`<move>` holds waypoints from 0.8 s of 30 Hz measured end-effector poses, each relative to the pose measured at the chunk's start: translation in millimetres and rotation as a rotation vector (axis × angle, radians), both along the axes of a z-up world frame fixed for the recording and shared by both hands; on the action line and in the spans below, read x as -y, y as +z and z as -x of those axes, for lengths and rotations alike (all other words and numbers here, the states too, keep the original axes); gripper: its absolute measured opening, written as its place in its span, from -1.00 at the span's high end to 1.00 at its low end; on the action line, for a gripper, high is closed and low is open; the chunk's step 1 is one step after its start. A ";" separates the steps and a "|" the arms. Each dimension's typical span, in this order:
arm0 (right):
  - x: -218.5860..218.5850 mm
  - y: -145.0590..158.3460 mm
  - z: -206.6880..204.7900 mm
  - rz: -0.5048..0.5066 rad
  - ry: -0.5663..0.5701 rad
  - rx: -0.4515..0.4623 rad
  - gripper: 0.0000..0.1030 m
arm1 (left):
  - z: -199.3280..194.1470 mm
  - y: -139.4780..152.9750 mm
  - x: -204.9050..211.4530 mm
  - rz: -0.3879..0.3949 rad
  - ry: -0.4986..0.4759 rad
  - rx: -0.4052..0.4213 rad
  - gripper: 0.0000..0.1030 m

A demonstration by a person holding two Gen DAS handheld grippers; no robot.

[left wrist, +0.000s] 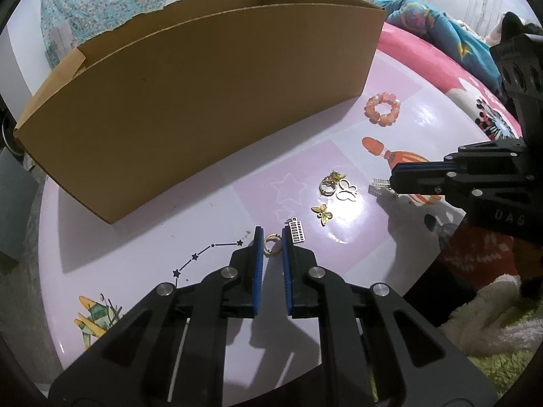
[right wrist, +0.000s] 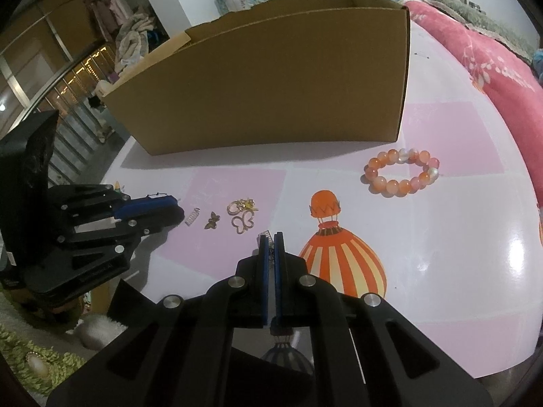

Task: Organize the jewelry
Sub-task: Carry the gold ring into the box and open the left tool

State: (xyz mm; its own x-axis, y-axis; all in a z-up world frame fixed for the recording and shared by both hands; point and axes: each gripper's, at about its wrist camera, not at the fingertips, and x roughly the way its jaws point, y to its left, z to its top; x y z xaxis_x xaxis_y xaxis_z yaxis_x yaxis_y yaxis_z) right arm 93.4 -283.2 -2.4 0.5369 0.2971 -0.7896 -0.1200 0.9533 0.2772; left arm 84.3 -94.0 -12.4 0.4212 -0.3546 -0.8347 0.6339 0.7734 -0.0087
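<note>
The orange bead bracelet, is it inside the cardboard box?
No, the orange bead bracelet lies on the table in front of the cardboard box.

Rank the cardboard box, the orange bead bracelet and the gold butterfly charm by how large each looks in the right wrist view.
1. Cardboard box, by far the largest.
2. Orange bead bracelet.
3. Gold butterfly charm, smallest.
All three lie at about mid-distance on the table, so nearness hardly affects the order.

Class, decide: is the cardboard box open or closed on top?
Open: the cardboard box has no lid, and its inner back wall shows above the front wall.
</note>
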 end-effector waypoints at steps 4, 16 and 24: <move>0.7 4.1 1.1 -0.004 -0.001 0.010 0.94 | 1.6 5.9 -4.2 0.019 0.006 0.009 0.81; 4.3 32.7 4.6 -0.014 -0.003 0.083 0.94 | 6.2 44.2 -19.0 0.083 0.021 0.080 0.81; 4.5 74.1 -5.9 -0.011 0.037 0.195 0.94 | -2.6 92.5 -34.3 0.187 0.024 0.161 0.81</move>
State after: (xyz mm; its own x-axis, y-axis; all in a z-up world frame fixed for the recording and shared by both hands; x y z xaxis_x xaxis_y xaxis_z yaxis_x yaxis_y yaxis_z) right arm 99.3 -287.8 71.6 0.6681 0.3272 -0.6682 -0.2069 0.9444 0.2556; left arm 86.9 -59.7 80.1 0.5535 -0.4847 -0.6772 0.6202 0.7826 -0.0533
